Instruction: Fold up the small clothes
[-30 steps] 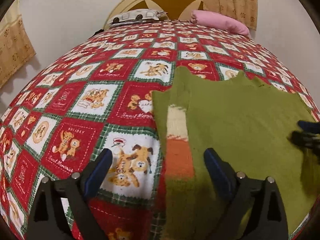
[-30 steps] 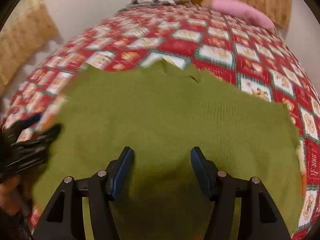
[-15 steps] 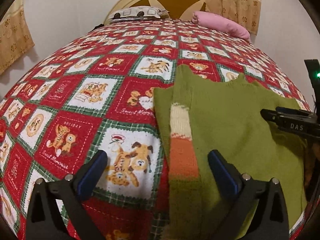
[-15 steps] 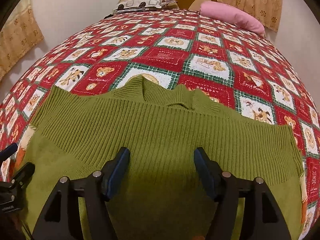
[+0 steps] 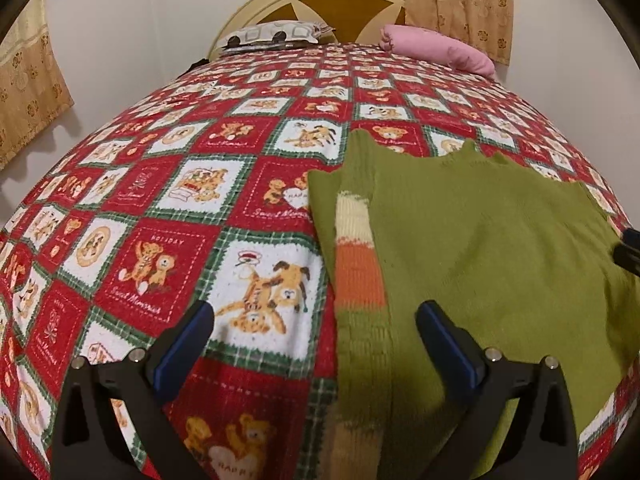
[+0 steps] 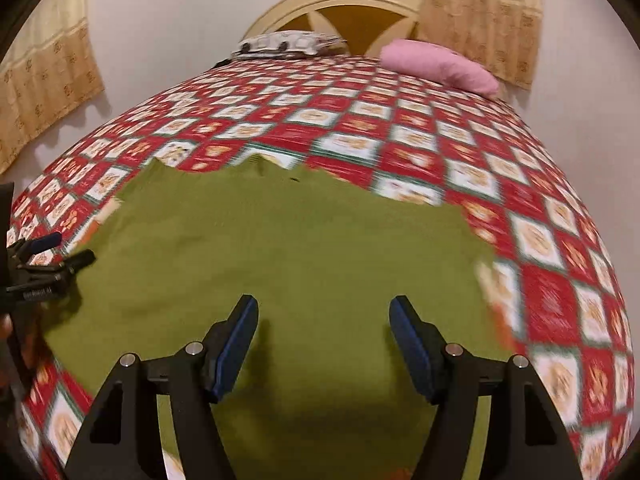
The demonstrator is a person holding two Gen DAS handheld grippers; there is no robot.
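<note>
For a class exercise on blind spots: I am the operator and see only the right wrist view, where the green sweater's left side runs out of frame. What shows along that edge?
Observer: The left wrist view shows cream and orange stripes on the green sweater along its left edge.
Operator: Is the left gripper closed on that edge?
Observer: No; the left gripper is open, straddling the edge.
Operator: What lies under its left finger?
Observer: Only the bedspread, a panel with cartoon animals.
</note>
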